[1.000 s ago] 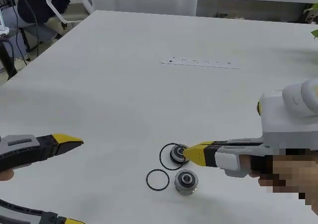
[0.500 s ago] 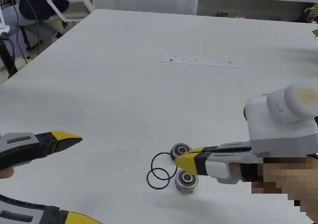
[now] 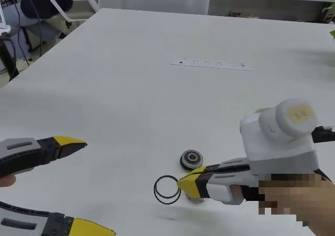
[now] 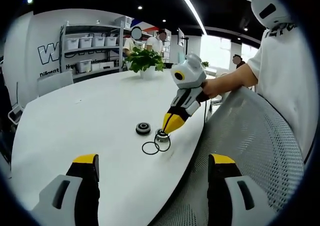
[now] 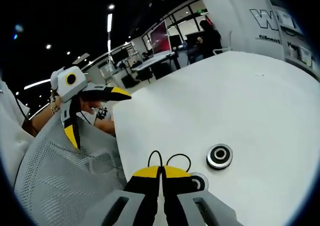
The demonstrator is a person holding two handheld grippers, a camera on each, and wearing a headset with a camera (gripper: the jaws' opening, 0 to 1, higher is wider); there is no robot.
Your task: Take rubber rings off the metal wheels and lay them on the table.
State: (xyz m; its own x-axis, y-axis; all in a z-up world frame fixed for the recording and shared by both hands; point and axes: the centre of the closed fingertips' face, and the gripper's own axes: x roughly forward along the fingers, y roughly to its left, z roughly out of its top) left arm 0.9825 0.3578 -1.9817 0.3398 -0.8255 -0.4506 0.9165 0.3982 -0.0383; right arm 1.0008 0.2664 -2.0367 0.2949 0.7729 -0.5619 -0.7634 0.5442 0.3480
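Note:
Two metal wheels stand near the table's front edge: one (image 3: 191,159) in the open, the other (image 3: 198,198) mostly hidden under my right gripper (image 3: 181,184). Beside them two thin black rubber rings (image 3: 166,189) lie overlapping on the table. The right gripper's yellow tips are shut at the rings' right edge, apparently pinching one ring (image 5: 178,158), while the free wheel (image 5: 220,156) sits to their right. My left gripper (image 3: 91,186) hangs wide open and empty at the left, well clear of the parts. From its own view, the wheels (image 4: 143,129) and rings (image 4: 152,147) lie ahead.
A white power strip (image 3: 212,64) lies flat near the table's middle. The white table (image 3: 131,89) stretches far back with free room. A chair (image 3: 68,6) stands at the far left corner. A mesh chair back (image 4: 250,151) is beside the table edge.
My right gripper has pulled back toward the front edge, dragging a rubber ring off the far wheel and over onto the other ring. The left gripper has barely moved.

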